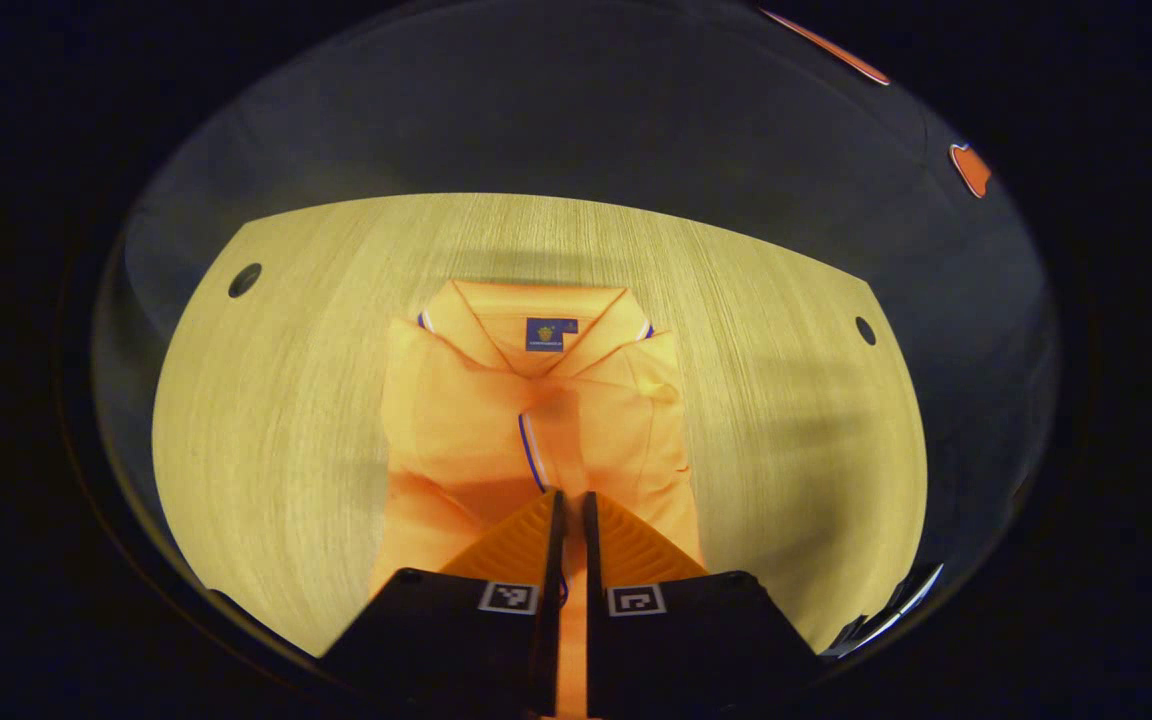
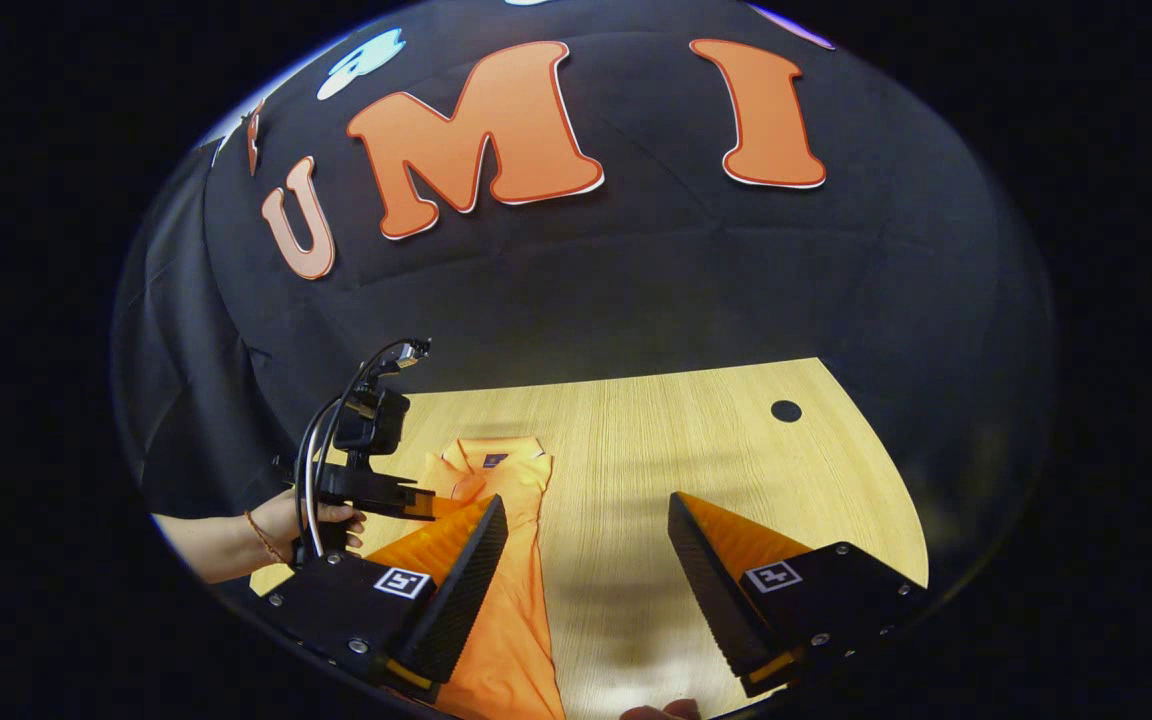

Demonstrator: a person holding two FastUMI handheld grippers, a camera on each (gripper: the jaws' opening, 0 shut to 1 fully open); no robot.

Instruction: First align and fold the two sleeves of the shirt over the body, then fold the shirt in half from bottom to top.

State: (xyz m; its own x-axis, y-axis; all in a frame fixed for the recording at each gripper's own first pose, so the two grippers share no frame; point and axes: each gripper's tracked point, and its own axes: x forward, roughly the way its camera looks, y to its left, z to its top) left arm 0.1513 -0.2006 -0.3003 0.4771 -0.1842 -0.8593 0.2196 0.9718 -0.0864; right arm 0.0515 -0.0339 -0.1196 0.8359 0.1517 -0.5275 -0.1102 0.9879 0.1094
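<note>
One orange collared polo shirt [image 1: 536,420] lies at the centre of the left gripper view on the pale wood-grain worktop [image 1: 276,400], sleeves already folded over the body. The left gripper [image 1: 569,505], at bottom centre, has its jaws nearly pressed together over the fabric; whether cloth is pinched I cannot tell. The right gripper [image 2: 586,545] hangs with jaws spread, beside the shirt's edge. If only one corner is lifted, the bottom-to-top fold may skew and the sleeves slip loose. Two grippers, two round holes in the worktop.
</note>
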